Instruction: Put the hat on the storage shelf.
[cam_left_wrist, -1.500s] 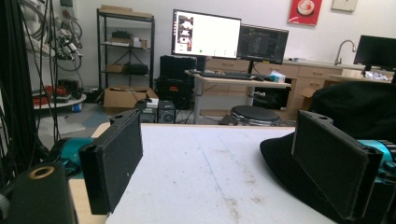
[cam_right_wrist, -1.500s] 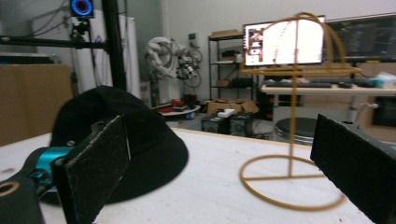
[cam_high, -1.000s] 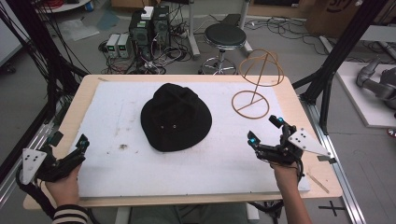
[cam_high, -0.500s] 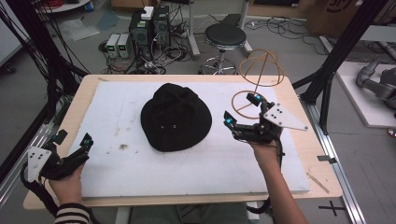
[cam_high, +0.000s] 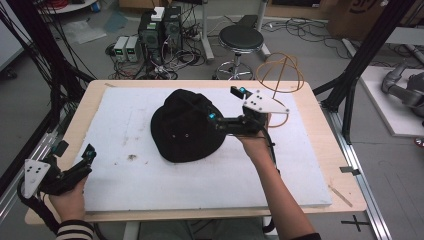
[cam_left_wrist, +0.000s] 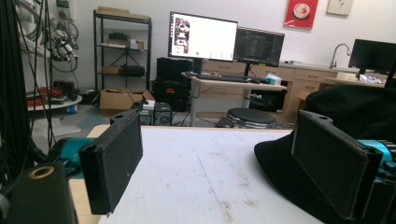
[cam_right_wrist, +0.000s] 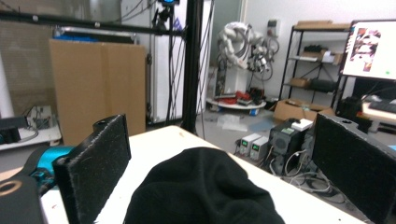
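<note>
A black bucket hat (cam_high: 186, 129) lies crown up in the middle of the white foam board (cam_high: 125, 120). My right gripper (cam_high: 225, 104) is at the hat's right side, open, with one fingertip over the brim and the other past the hat's back edge. In the right gripper view the hat's crown (cam_right_wrist: 205, 191) bulges up between the two wide-apart jaws of the right gripper (cam_right_wrist: 223, 126). My left gripper (cam_high: 76, 149) rests open at the board's front left corner. The left gripper view has the open left gripper (cam_left_wrist: 219, 163) low over the board, the hat (cam_left_wrist: 359, 109) off to its right.
A tan wire hat stand (cam_high: 280, 79) stands at the back right of the wooden table (cam_high: 320, 120), just behind the right gripper. A stool (cam_high: 241, 39), computers and cables lie on the floor beyond. Black frame posts (cam_high: 360, 70) flank the table.
My right gripper has travelled from the board's right front area leftward and back to the hat's right side, staying open. The left gripper has hardly moved.
</note>
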